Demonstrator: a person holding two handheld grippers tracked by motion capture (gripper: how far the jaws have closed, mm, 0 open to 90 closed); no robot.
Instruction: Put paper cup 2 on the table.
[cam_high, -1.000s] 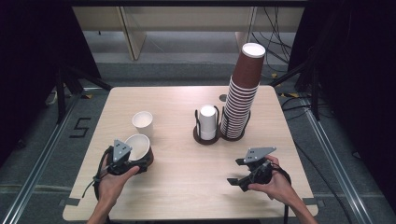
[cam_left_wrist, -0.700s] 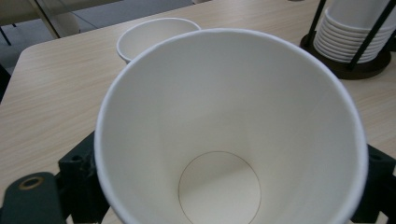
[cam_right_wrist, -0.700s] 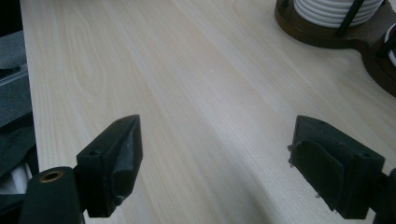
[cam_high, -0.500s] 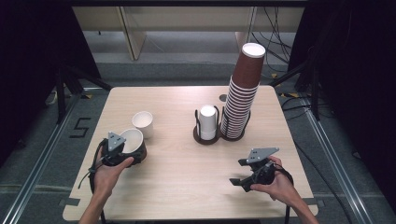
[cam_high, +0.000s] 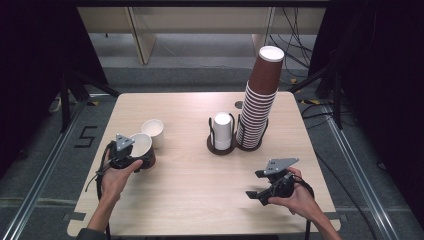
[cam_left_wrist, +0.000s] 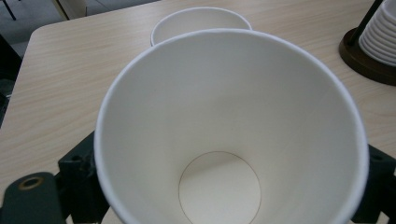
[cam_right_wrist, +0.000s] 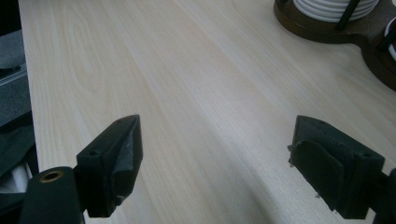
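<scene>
Cup in left tongs moved toward second cup.

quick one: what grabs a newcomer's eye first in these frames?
Probably the tall leaning stack of brown cups at the table's far right, in a holder beside a short stack of white cups. Next, the left gripper at the near left, shut on a cup whose white inside faces its camera, with a second cup standing just behind.
</scene>
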